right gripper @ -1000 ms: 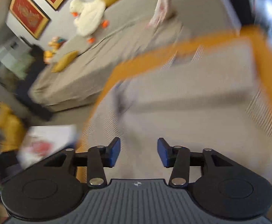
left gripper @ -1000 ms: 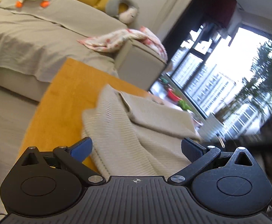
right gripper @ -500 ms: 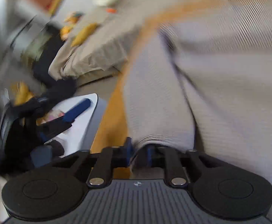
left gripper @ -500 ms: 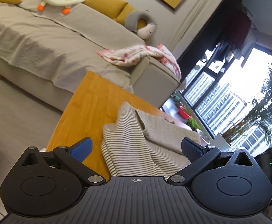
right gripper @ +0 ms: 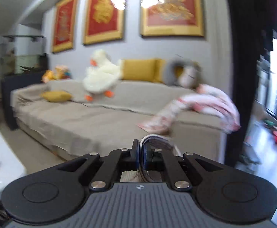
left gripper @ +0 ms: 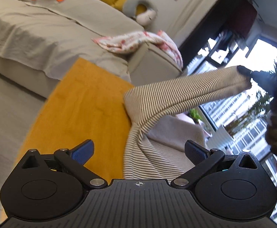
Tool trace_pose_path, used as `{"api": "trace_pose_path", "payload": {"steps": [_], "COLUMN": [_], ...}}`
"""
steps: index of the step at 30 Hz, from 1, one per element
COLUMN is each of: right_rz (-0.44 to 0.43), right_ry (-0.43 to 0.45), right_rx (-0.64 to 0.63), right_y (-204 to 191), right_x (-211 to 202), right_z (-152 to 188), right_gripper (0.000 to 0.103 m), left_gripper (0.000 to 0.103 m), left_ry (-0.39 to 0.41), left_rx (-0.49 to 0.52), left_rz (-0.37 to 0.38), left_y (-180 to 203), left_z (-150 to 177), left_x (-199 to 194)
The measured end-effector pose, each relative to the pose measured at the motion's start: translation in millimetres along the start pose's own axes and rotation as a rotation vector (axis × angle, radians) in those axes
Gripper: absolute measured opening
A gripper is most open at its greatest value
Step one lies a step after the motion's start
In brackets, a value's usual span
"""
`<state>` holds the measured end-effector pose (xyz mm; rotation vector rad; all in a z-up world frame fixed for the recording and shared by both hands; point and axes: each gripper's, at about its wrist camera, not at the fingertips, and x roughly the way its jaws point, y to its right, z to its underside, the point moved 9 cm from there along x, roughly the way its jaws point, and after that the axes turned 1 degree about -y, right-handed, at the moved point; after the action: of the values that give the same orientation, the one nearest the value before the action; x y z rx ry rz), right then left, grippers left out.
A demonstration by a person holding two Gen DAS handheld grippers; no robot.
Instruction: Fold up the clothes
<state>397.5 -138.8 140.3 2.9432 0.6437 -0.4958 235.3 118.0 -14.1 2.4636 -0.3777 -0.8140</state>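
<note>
While the left gripper (left gripper: 138, 152) hangs with fingers spread and empty over the striped garment (left gripper: 148, 152) on the orange desk (left gripper: 77, 102), one sleeve slants up rightward. Right view: the right gripper (right gripper: 141, 152), nearer that sleeve, pinches its cuff.

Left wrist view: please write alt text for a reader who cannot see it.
A striped garment is lifted by one end toward the upper right, its lower part lying on an orange table. The left gripper is open; a grey sofa stands behind.
</note>
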Motion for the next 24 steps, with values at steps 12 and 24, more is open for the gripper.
{"api": "trace_pose_path", "payload": {"steps": [12, 24], "right_rz": [0.074, 0.067], "right_ry": [-0.298, -0.139], "right_rx": [0.258, 0.234], "right_y": [105, 87], "right_x": [49, 13], "right_z": [192, 164], "right_gripper": [0.004, 0.087], "left_gripper": [0.103, 0.103], "left_ry": [-0.007, -0.081], "left_rx": [0.317, 0.349], "left_rz": [0.113, 0.042], "left_y": [93, 75], "left_z": [-14, 25], "left_x": [88, 146]}}
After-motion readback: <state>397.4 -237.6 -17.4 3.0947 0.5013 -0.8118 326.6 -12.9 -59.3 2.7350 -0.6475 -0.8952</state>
